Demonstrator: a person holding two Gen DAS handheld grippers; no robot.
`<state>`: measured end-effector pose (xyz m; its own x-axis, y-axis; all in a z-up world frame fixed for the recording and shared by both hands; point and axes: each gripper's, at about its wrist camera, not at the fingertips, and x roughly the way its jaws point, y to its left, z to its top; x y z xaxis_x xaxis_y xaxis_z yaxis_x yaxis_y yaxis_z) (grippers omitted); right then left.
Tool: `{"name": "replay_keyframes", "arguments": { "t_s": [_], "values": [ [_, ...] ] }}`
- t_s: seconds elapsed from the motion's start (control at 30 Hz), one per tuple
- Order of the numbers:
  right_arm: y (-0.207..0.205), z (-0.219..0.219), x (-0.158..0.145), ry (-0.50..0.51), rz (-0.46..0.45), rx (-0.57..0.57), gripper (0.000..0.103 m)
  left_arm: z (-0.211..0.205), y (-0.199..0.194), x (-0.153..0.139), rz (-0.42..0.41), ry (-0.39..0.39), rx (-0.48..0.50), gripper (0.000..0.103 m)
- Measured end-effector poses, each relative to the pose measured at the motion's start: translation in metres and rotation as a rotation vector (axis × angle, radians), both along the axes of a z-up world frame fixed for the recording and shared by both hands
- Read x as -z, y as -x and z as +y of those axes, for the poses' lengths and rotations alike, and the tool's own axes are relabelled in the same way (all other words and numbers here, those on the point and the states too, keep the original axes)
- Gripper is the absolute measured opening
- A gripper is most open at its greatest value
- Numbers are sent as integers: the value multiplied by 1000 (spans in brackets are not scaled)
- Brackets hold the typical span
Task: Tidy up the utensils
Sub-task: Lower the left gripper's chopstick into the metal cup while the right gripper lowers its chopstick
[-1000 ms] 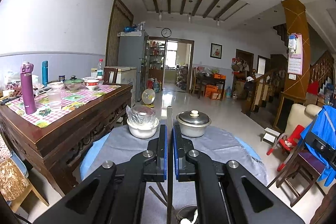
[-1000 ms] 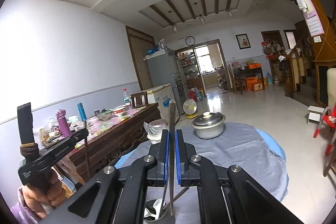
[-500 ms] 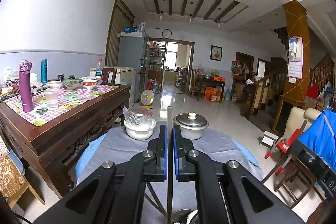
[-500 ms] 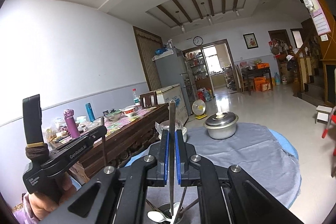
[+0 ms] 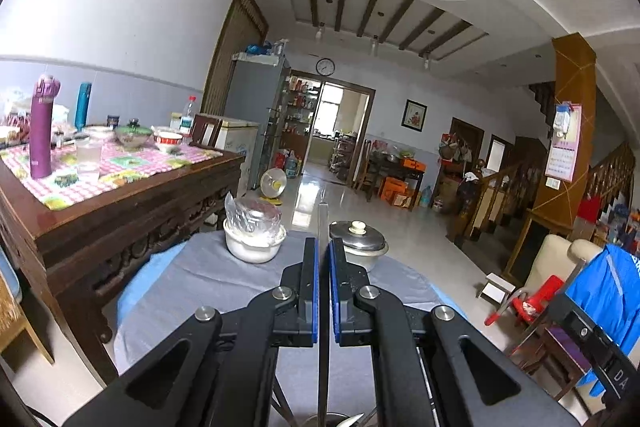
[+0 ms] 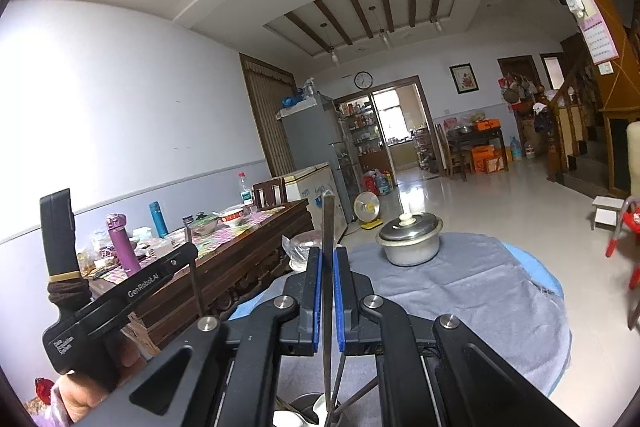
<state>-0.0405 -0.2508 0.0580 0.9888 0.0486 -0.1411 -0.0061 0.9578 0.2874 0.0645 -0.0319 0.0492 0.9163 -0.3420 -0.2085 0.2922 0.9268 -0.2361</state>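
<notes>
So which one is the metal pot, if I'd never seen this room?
Find the round table under the grey cloth. Two vessels stand at its far edge. The metal pot is the right-hand one, dull silver with a pale-knobbed lid, whereas the white bowl beside it wears crinkled clear plastic.

My left gripper [image 5: 324, 291] and my right gripper [image 6: 328, 297] each hold a thin flat metal utensil [image 5: 323, 223] upright between the pads, the right one's utensil [image 6: 328, 223] likewise, above a metal utensil cup [image 6: 310, 405] on the grey-clothed round table [image 6: 472, 291]. At the table's far side a lidded steel pot [image 6: 410, 237] stands right of a film-covered white bowl [image 5: 254, 237]. To the left runs a long dark wooden table [image 5: 132, 199] bearing a purple bottle [image 5: 43, 131]. Seen from my right, the left gripper sits to the left.
</notes>
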Motion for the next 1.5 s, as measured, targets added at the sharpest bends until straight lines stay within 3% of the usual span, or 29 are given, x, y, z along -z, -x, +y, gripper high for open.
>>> {"name": "replay_keyframes", "arguments": {
  "t_s": [0.33, 0.63, 0.83, 1.13, 1.5],
  "values": [
    [-9, 1, 12, -9, 31, -8, 6, -9, -7, 8, -6, 36, -25, 5],
    [-16, 6, 20, -4, 55, -16, 6, -18, -16, 9, -59, 27, -109, 5],
    [-19, 10, 23, 1, 62, -24, 6, -15, -31, 14, -44, 64, -175, 5],
    [-27, 10, 27, 6, 83, -33, 6, -25, -39, 33, -5, 32, -217, 5],
    [-32, 14, 37, 11, 118, -37, 6, -30, -37, 37, 12, 1, -218, 5]
  ]
}}
